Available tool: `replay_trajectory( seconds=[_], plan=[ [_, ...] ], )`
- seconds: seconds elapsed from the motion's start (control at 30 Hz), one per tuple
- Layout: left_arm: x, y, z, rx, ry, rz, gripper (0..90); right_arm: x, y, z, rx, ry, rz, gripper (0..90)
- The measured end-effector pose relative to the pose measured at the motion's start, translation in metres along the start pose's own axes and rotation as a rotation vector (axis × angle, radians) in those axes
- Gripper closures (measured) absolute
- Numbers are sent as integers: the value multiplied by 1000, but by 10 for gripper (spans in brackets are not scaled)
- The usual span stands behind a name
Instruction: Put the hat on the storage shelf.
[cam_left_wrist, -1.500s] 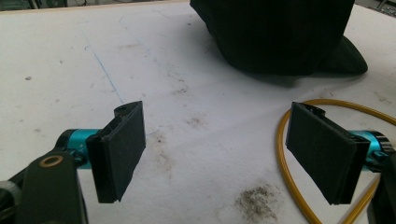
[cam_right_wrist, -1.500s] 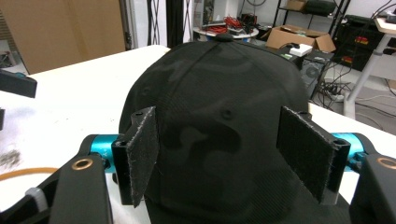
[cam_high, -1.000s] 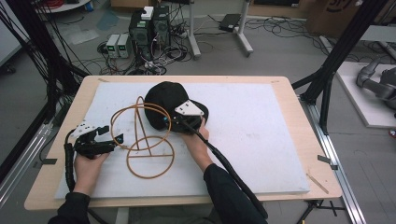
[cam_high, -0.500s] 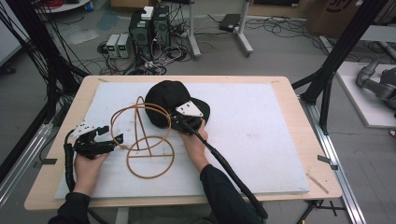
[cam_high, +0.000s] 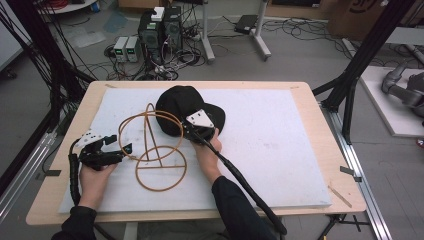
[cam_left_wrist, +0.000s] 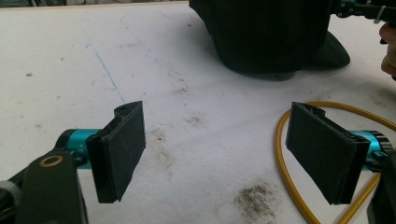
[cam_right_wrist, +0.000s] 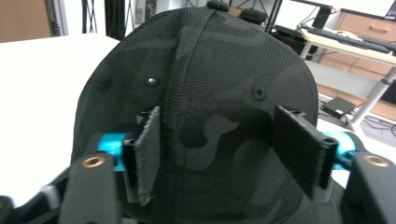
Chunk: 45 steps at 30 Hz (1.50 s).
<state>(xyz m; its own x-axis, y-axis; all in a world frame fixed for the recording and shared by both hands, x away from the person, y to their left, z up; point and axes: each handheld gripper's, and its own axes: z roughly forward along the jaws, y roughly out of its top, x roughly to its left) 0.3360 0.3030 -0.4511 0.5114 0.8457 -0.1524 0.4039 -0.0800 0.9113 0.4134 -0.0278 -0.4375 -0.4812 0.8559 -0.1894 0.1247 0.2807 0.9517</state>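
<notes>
- Black camouflage-patterned fabric baseball cap (cam_high: 182, 107): it sits on the white foam mat (cam_high: 280, 145) toward the far middle of the wooden desk (cam_high: 320, 115), crown up, its brim (cam_high: 216, 116) pointing to the right in the high view.
- Nearest the person, the left claw (cam_high: 124, 149) rests low over the mat at the near left, held by the left hand (cam_high: 95, 172). Its jaws stand wide apart with nothing between them; in the left gripper view (cam_left_wrist: 215, 154) only bare, smudged mat lies in the gap.
- Just beside it lies the tan wire hat stand (cam_high: 152, 145), a flat ring on the mat with an upright hoop and post rising from it. In the left gripper view part of the ring (cam_left_wrist: 285, 154) curves just behind the right-hand jaw.
- Farther in, the right claw (cam_high: 192, 130), held by the right hand (cam_high: 207, 147), is at the near side of the cap, beside the brim. In the right gripper view (cam_right_wrist: 219, 149) its jaws sit on either side of the crown fabric (cam_right_wrist: 210, 79), partly open; they have just been closing, with the cap between them. Whether the pads already press the fabric I cannot tell.
- Beyond the desk, on the grey floor, stand computer boxes (cam_high: 160, 27) among tangled cables.
</notes>
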Motion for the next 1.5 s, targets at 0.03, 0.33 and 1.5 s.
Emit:
replay_trajectory(
  seconds=[0.03,0.33,1.5],
  plan=[
    [0,0,0,-1,0,-1,201,0,0,0,8,5,13,443],
    [0,0,0,4,-2,6,201,-5,2,0,42,80,-16,846],
    [0,0,0,9,2,1,201,-79,50,-51,-114,77,113,889]
  ],
)
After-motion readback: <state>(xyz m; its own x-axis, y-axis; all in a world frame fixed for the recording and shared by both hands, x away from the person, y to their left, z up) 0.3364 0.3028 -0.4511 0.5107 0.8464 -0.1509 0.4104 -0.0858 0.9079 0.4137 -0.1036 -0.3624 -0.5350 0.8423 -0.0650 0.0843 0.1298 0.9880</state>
